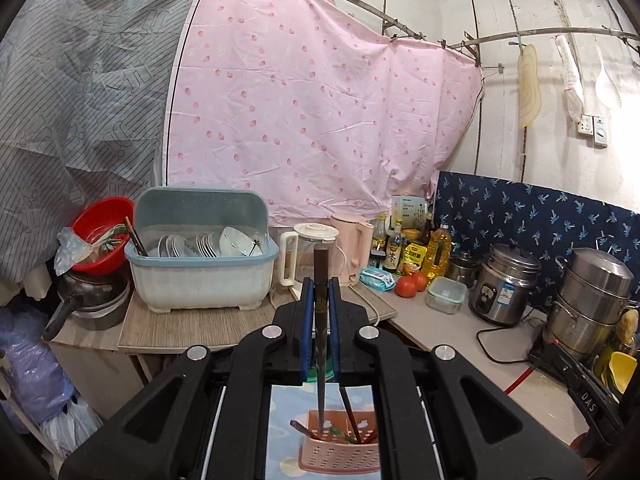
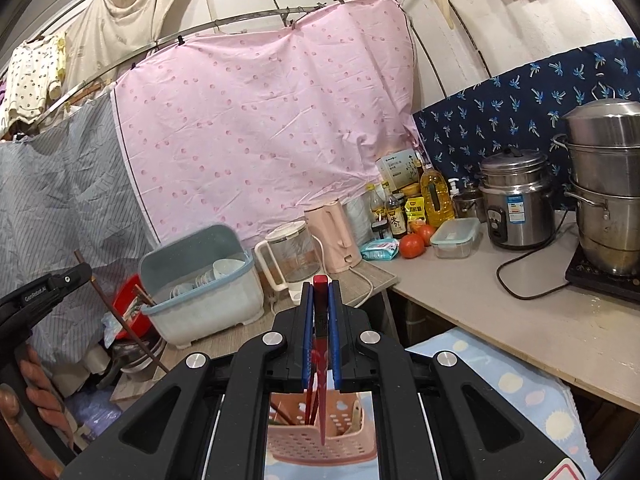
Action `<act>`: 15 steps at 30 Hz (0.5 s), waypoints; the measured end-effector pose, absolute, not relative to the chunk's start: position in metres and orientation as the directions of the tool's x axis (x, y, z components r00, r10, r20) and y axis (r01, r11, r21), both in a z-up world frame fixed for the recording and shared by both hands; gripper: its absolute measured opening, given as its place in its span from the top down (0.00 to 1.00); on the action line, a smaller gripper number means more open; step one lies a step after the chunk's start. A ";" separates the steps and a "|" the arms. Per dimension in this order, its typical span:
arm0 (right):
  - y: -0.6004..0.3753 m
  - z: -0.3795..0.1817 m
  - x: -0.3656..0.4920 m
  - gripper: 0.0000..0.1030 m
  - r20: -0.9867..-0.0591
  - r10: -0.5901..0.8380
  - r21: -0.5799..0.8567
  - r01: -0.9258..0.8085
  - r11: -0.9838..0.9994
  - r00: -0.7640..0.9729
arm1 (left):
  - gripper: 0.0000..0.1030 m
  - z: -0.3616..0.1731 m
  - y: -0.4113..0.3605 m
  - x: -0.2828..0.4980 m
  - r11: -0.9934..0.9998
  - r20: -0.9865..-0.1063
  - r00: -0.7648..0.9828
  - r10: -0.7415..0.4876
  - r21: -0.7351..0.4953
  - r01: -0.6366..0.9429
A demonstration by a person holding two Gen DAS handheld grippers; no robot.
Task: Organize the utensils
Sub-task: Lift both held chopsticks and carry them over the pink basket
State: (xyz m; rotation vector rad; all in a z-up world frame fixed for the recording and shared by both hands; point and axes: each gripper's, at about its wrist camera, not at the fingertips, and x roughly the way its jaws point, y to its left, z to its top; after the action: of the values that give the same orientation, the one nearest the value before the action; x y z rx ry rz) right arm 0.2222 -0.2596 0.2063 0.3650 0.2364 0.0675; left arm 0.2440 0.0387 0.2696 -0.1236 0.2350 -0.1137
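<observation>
In the left wrist view my left gripper (image 1: 321, 285) is shut on a dark brown chopstick (image 1: 321, 264). It stands upright between the blue pads, and its lower tip hangs into a pink perforated basket (image 1: 340, 456) that holds several other chopsticks. In the right wrist view my right gripper (image 2: 321, 289) is shut on a red chopstick (image 2: 321, 344), whose point hangs over the same pink basket (image 2: 320, 444). At the left edge of that view, the left gripper (image 2: 82, 271) carries its brown chopstick (image 2: 124, 320) at a slant, with a person's hand (image 2: 36, 380) on the handle.
A blue-grey dish drainer (image 1: 200, 280) with plates stands on a small wooden table, a red colander (image 1: 105, 232) to its left. A glass jug (image 1: 308, 256), pink kettle (image 1: 352, 240), bottles, tomatoes (image 1: 408, 286), a rice cooker (image 1: 506, 284) and stacked steel pots (image 1: 588, 304) line the counter. The basket rests on a blue patterned cloth (image 2: 520, 392).
</observation>
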 end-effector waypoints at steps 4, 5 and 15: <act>-0.264 0.205 0.239 0.93 -0.212 0.091 0.372 -0.005 0.928 0.973 | 0.93 0.261 0.040 0.262 0.986 -0.238 0.963 -0.123 -0.137 0.092; -0.264 0.204 0.243 0.93 -0.215 0.088 0.372 -0.001 0.928 0.973 | 0.93 0.259 0.040 0.265 0.986 -0.242 0.962 -0.124 -0.140 0.091; -0.249 0.171 0.272 0.93 -0.286 0.106 0.351 0.001 0.936 0.952 | 0.93 0.223 0.035 0.294 0.983 -0.312 0.939 -0.142 -0.156 0.097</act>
State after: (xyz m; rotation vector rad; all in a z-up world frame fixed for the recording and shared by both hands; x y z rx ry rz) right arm 0.2721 -0.2493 0.1713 0.3559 0.3064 0.0546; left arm 0.2939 0.0350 0.2227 -0.1395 0.3283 -0.1224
